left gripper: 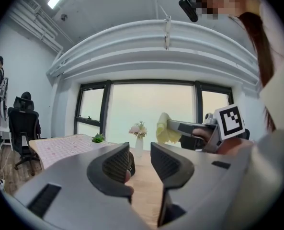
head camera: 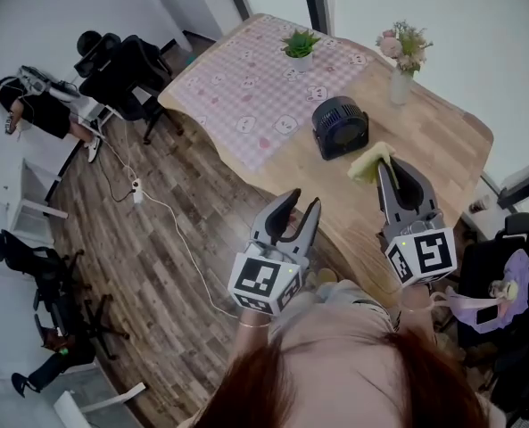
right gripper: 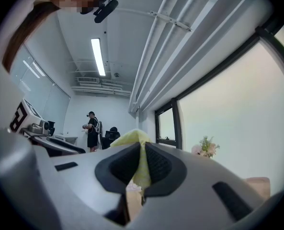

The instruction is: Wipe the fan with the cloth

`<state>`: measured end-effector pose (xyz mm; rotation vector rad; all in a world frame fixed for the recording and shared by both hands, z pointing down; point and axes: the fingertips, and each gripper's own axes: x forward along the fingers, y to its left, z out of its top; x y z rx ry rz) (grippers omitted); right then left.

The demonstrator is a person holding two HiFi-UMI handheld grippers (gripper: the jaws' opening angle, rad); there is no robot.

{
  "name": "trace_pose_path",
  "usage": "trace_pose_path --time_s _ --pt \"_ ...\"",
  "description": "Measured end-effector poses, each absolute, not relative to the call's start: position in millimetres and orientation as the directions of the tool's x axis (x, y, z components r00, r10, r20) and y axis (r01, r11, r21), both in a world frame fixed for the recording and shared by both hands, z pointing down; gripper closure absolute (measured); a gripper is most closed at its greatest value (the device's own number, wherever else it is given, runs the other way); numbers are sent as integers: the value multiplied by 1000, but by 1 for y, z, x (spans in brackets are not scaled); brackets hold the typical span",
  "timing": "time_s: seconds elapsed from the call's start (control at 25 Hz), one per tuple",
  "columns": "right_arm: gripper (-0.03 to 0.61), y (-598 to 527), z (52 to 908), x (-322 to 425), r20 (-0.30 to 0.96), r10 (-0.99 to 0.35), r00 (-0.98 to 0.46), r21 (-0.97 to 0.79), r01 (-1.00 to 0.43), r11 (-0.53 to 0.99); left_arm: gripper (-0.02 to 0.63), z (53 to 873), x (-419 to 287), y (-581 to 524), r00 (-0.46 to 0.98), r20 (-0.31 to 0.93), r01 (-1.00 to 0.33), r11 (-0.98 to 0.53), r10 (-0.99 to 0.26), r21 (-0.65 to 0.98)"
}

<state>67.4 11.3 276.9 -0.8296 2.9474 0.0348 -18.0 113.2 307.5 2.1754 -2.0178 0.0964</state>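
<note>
A small dark round fan [head camera: 340, 127] stands on the wooden table [head camera: 442, 145], at the edge of the pink checked tablecloth [head camera: 246, 87]. My right gripper [head camera: 389, 165] is shut on a yellow cloth [head camera: 369, 162] and holds it just right of the fan and nearer to me. In the right gripper view the cloth [right gripper: 141, 164] is pinched between the pads and sticks up above them. My left gripper [head camera: 301, 205] hangs open and empty off the table's near edge. Its own view shows open jaws [left gripper: 141, 159], a sliver of the fan [left gripper: 130, 164] behind them, and the cloth [left gripper: 166, 128].
A potted plant [head camera: 300, 43] and a vase of flowers [head camera: 400, 61] stand at the far side of the table. Black office chairs [head camera: 126, 69] and a person [head camera: 32, 105] are at the left. A white cable [head camera: 170, 230] runs across the wooden floor.
</note>
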Motion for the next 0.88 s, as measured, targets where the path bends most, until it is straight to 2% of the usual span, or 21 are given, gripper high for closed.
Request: trace_pose_path --time_s 0.88 --pt "549 -80 298 16 14 -637 -771 9 -637 771 399 357 -95 -18 253 210 -966 -235 -944 108"
